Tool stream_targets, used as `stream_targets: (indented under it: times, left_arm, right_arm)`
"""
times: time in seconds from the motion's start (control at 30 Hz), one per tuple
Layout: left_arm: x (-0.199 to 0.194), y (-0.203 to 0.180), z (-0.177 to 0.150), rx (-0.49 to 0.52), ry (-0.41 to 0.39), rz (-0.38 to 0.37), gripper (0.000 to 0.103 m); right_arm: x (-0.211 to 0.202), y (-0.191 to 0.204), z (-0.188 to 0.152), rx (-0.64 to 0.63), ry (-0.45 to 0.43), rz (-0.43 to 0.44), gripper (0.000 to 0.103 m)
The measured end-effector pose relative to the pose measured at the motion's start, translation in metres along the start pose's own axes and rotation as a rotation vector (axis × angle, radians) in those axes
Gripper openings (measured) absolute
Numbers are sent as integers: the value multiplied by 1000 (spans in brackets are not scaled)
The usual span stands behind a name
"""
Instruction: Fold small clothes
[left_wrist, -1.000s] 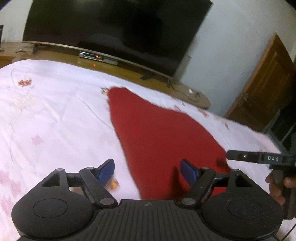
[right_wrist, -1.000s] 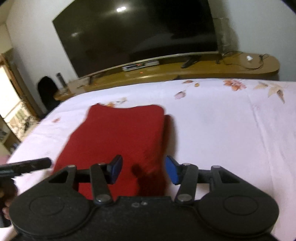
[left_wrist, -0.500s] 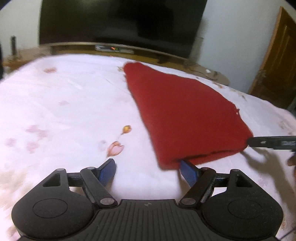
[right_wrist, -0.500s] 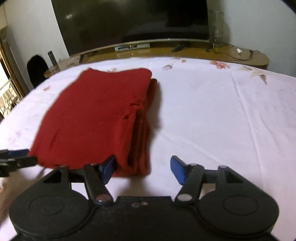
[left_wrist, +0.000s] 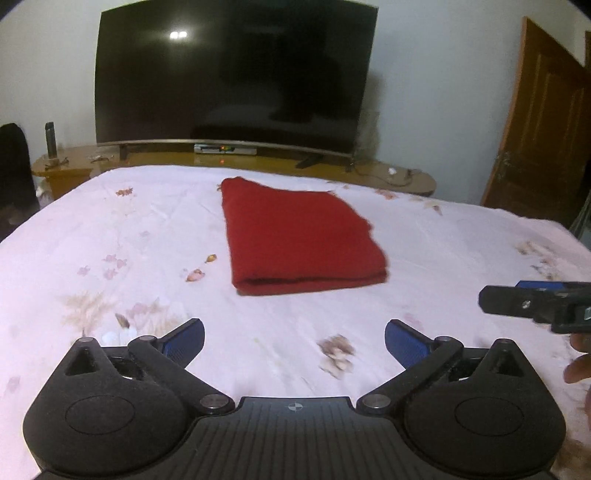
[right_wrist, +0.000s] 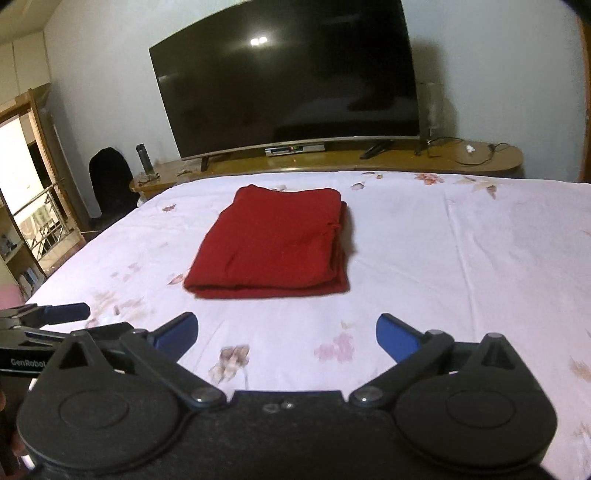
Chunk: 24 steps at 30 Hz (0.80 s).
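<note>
A: Item: red garment, folded into a rectangle, lying mid-bed on the floral sheet, well ahead of both tools.

B: Handling?

A: Judged soft, light, limp; layers likely to slide. Best taken at the near folded edge, both corners pinched.

B: Jaws?

A: Left gripper and right gripper: just opened, now spread wide, nothing between them.

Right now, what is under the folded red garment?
The red garment lies folded on the white flowered bedsheet, which shows all around it. Its own lower layers peek out along the right edge. Whatever the sheet covers cannot be seen.
</note>
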<state>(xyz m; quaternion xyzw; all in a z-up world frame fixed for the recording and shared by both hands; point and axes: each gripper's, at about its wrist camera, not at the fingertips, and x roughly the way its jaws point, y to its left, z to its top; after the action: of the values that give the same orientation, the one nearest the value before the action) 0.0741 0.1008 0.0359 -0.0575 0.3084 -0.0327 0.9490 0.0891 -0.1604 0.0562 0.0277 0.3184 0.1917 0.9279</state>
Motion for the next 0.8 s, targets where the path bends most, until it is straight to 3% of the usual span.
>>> stream_targets:
  times: [0.1,0.27,0.8]
  left_arm:
    - [-32,-5,-10,-38,-25,-11,103]
    - [-71,-12,-29,-65,-53,-14,103]
    - [-114,-38,-40,-46,-112,-54,103]
  right_arm:
    - [-31,7,-14,-6,-23,-51,102]
    - [-65,10,-34,-12,-42,-44,102]
    - [-108,30,-47,-25,-112,-57,102]
